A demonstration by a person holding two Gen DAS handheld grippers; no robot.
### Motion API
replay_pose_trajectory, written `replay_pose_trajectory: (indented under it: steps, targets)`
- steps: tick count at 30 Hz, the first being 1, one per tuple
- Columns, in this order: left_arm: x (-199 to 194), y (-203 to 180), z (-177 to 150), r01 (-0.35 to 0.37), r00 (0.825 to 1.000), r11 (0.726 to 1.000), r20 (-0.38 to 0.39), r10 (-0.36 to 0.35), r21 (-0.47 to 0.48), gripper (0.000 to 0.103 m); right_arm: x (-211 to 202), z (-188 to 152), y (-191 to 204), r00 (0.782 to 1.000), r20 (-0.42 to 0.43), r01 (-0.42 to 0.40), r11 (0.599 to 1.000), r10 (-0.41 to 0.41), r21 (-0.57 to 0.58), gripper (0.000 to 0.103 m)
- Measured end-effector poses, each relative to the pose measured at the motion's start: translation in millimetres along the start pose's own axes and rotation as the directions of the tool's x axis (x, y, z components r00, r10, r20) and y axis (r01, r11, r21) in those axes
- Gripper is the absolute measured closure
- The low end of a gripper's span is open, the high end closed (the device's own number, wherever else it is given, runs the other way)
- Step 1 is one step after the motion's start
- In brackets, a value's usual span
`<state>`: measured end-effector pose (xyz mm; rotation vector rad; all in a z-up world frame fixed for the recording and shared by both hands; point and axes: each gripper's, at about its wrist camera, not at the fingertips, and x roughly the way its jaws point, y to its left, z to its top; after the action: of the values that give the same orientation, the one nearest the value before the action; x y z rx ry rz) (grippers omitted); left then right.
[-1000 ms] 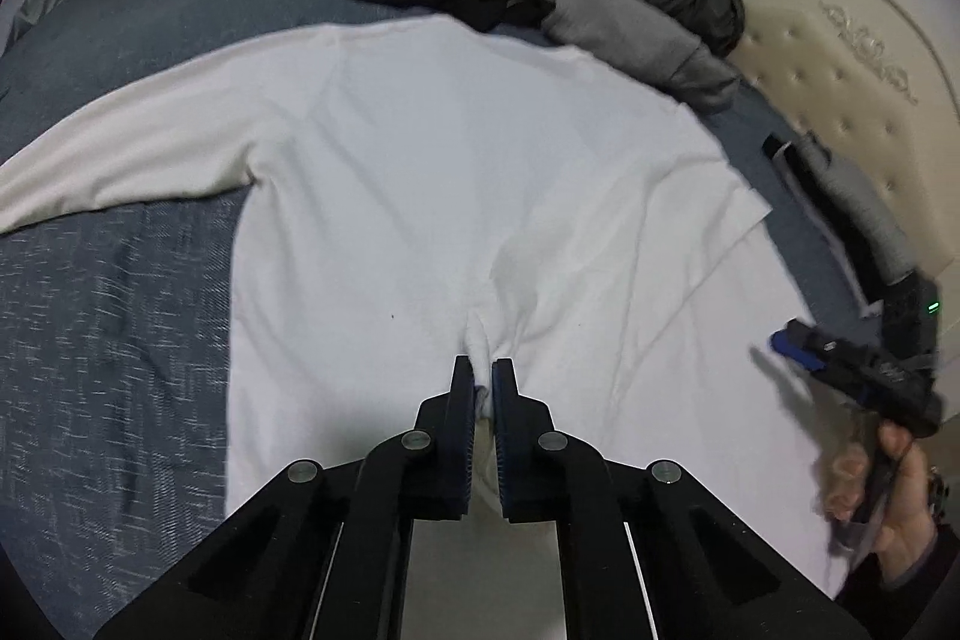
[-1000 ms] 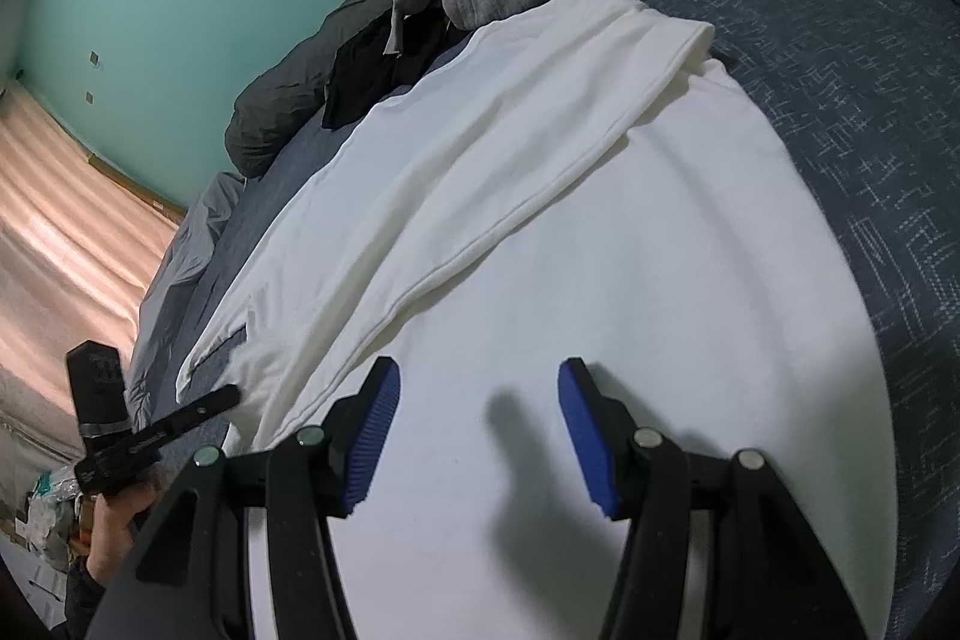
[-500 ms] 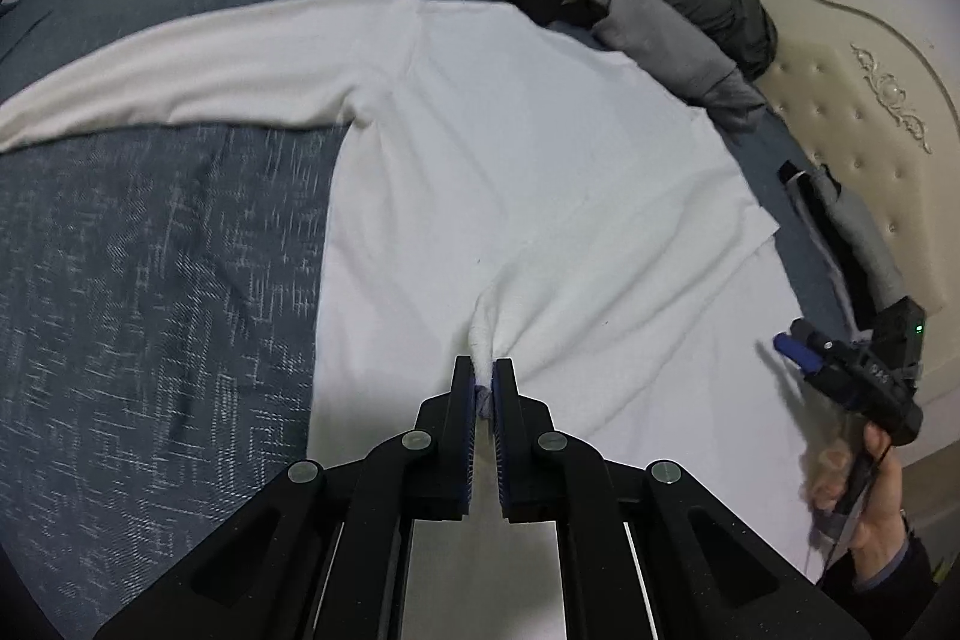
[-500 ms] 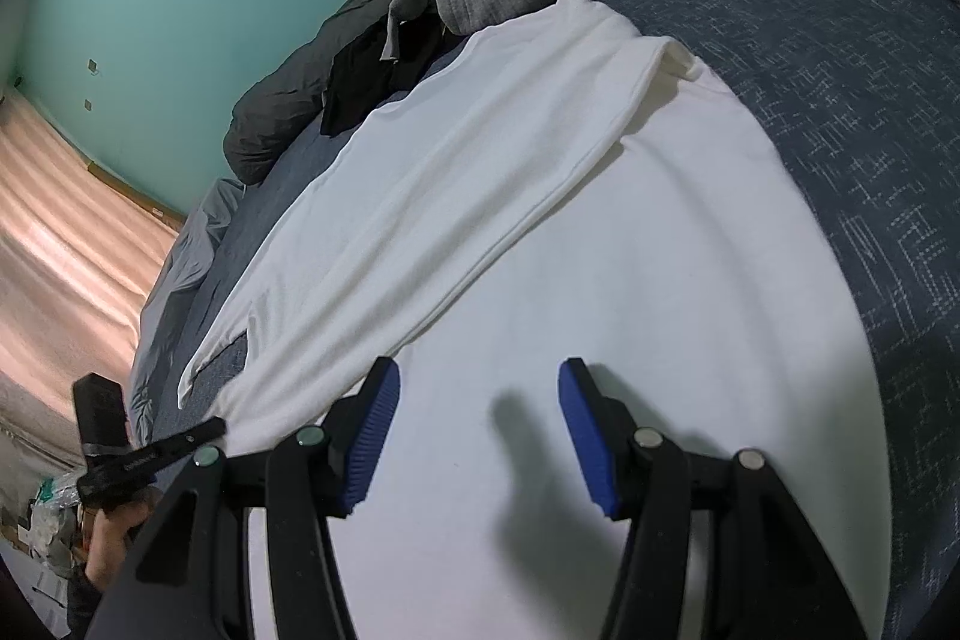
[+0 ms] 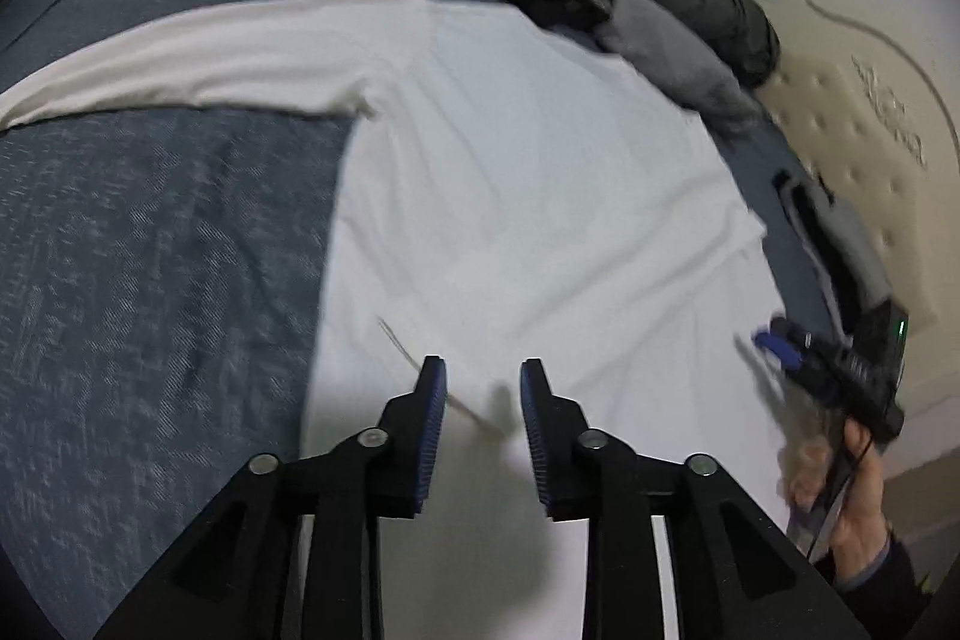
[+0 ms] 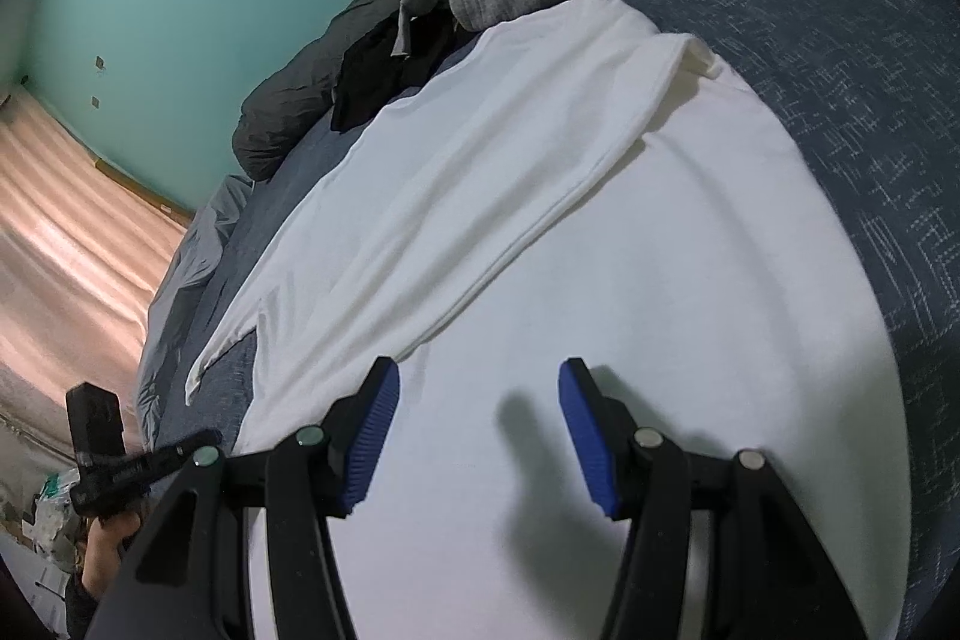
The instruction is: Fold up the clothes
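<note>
The white shirt [image 5: 510, 172] lies spread on the bed [image 5: 150, 250], one side folded in; the left claw [image 5: 478, 388] has just been opening, apparently clear of cloth; the right claw [image 6: 477, 400] hangs apart, empty; next, seemingly, the far sleeve [image 5: 180, 64].

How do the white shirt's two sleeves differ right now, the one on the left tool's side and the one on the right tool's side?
The far sleeve lies stretched straight out across the blue bedspread, off the shirt body. The near sleeve is already folded in and lies on top of the shirt body. The far sleeve is a single layer on the bedspread; the near sleeve makes a doubled layer with a long diagonal edge. Both lie flat, and neither is gripped.
</note>
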<state>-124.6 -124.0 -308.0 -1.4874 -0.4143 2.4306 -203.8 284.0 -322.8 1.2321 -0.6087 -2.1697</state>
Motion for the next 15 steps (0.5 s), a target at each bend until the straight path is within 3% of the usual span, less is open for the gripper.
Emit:
replay_pose_trajectory:
  steps: [7, 15]
  targets:
    - [15, -17, -21, -0.035, 0.997, 0.999, -0.073, 0.037, 0.029, 0.067, -7, 1, -1, 1.0, 0.012, -0.022, 1.0, 0.022, 0.019, 0.047]
    - [29, -20, -23, -0.088, 0.993, 0.994, -0.071, 0.093, 0.07, 0.068, -15, 5, -6, 0.999, 0.028, -0.046, 0.998, 0.045, 0.044, 0.047]
